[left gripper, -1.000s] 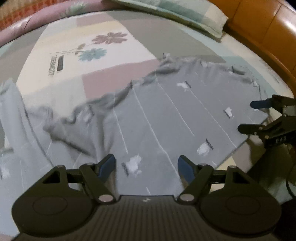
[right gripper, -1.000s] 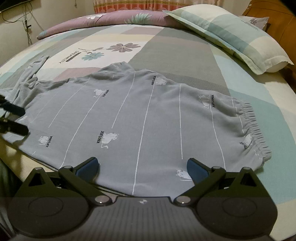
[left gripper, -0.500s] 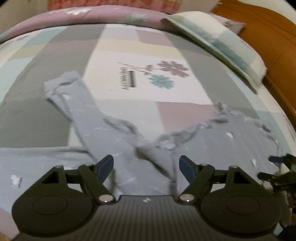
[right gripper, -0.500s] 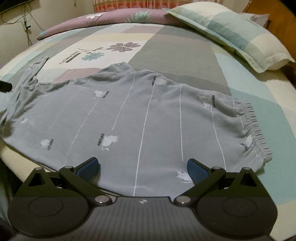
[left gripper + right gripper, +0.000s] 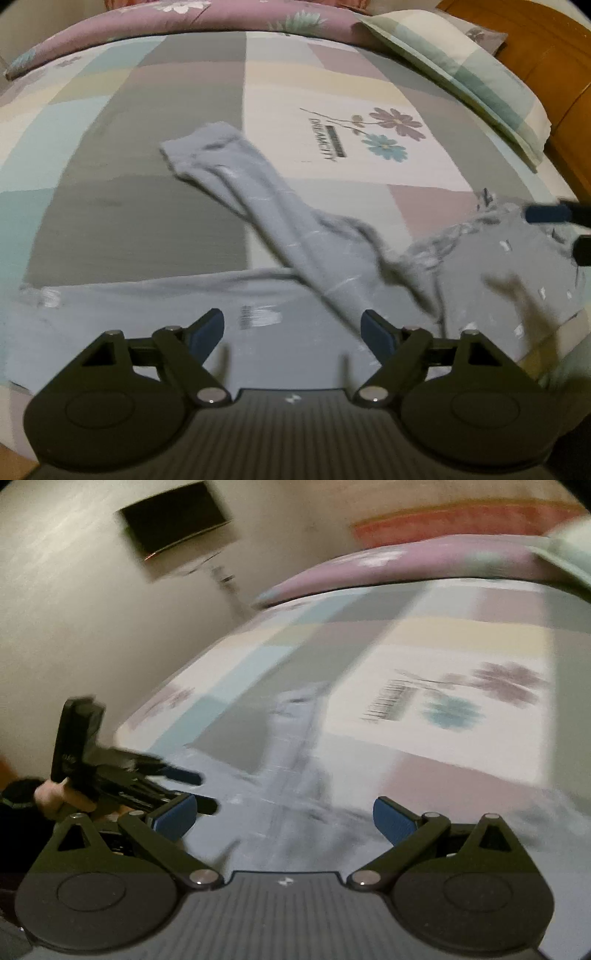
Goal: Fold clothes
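The grey trousers (image 5: 280, 229) lie spread on the bed (image 5: 184, 206), one leg stretched away across the patchwork cover, the other running along the near edge. A second ago the left wrist view faced the waist part; now it faces the legs. The left gripper (image 5: 293, 328) hovers above the cloth, its jaws wide and just opened a little further, nothing between them. The right gripper (image 5: 284, 816) (its view badly blurred) has swung leftward, also open and empty, near the left hand (image 5: 55, 795).

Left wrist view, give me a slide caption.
Open left gripper above grey pyjama trousers spread unfolded on a patchwork bedspread.
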